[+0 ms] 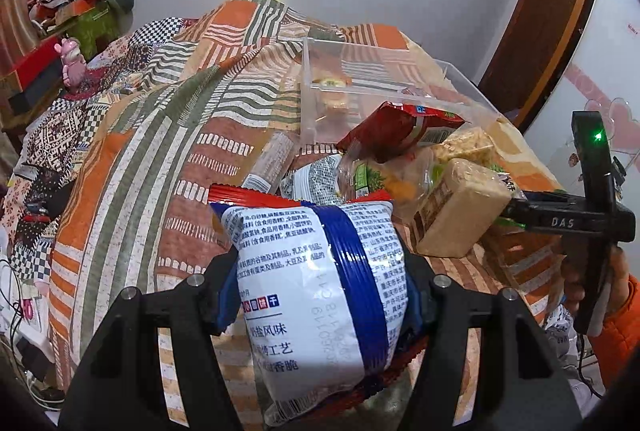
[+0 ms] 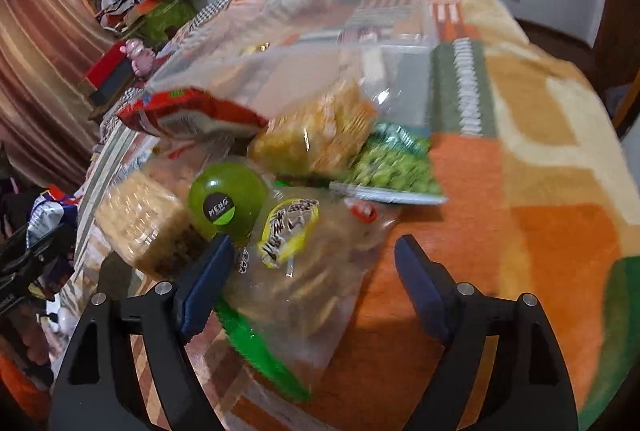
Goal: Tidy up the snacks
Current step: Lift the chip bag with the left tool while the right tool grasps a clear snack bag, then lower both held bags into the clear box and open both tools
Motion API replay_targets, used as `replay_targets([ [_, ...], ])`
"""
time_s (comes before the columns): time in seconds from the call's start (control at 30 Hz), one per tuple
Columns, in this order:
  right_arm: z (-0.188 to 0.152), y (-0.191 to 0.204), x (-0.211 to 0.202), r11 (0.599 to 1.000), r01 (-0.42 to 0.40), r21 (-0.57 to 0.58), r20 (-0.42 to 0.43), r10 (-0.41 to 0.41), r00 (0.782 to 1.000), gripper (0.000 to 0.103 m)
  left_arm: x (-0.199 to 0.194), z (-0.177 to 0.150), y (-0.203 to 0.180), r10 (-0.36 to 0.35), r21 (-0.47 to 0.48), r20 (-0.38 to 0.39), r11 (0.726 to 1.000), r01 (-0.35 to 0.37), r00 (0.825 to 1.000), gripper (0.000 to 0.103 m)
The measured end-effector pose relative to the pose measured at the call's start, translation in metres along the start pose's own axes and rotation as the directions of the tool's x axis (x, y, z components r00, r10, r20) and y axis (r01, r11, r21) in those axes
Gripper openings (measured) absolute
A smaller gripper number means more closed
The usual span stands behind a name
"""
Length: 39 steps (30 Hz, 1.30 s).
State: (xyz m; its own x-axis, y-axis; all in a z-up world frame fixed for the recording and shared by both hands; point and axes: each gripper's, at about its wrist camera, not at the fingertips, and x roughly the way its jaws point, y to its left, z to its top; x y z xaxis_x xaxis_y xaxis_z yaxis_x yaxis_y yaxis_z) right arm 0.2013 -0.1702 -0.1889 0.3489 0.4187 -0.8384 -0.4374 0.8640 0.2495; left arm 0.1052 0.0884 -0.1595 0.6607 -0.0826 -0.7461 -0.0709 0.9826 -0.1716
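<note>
Left claw point(image 1: 320, 295): clenched across the middle of a white-and-blue biscuit packet point(image 1: 316, 291), held clear of the bed, probably so it can go over the heap to the box.
Right claw point(image 2: 316, 271): released, nothing between its blue pads; it hangs over a clear bag of crackers point(image 2: 308, 271), likely the next pick.
Clear box point(image 2: 352, 43): at the far side of the blanket point(image 2: 540, 171), open top; one small snack shows inside.
Snack heap: red bag point(image 2: 188, 111), green pea packet point(image 2: 388, 167) and green ball point(image 2: 228, 203) lie bunched before the box, still unsorted.
</note>
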Motion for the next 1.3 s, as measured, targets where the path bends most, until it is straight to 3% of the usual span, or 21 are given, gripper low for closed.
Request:
replay_targets([
  [0.1, 0.000, 0.003, -0.001, 1.000, 0.004, -0.010, 0.011, -0.004, 1.000, 0.075, 0.002, 0.003, 0.000, -0.005, -0.001, 0.006, 1.000, 0.005, 1.000, 0.063],
  [0.17, -0.001, 0.001, -0.005, 1.000, -0.013, -0.008, 0.018, 0.013, 1.000, 0.060, 0.003, 0.008, -0.001, -0.010, -0.003, 0.013, 1.000, 0.010, 1.000, 0.063],
  [0.37, -0.006, -0.002, -0.026, 0.999, 0.008, -0.033, 0.063, -0.006, 0.998, 0.044, -0.003, 0.028, -0.004, -0.024, 0.005, 0.062, 1.000, 0.024, 0.998, 0.063],
  [0.6, 0.000, -0.005, -0.061, 0.996, 0.070, -0.055, 0.155, -0.061, 0.986, 0.043, -0.012, 0.060, -0.015, -0.043, 0.028, 0.129, 0.999, 0.039, 0.991, 0.063],
  [0.9, 0.035, 0.001, -0.096, 0.993, 0.097, -0.066, 0.302, -0.072, 0.950, 0.043, -0.002, 0.105, -0.031, -0.064, 0.058, 0.175, 0.997, 0.055, 0.982, 0.063],
  [1.1, 0.065, 0.008, -0.090, 0.991, 0.104, -0.080, 0.360, -0.068, 0.931, 0.043, 0.022, 0.134, -0.041, -0.070, 0.087, 0.179, 0.995, 0.055, 0.981, 0.063],
  [1.3, 0.094, 0.011, -0.063, 0.988, 0.115, -0.101, 0.353, -0.073, 0.933, 0.043, 0.057, 0.156, -0.049, -0.066, 0.120, 0.151, 0.992, 0.048, 0.986, 0.063],
])
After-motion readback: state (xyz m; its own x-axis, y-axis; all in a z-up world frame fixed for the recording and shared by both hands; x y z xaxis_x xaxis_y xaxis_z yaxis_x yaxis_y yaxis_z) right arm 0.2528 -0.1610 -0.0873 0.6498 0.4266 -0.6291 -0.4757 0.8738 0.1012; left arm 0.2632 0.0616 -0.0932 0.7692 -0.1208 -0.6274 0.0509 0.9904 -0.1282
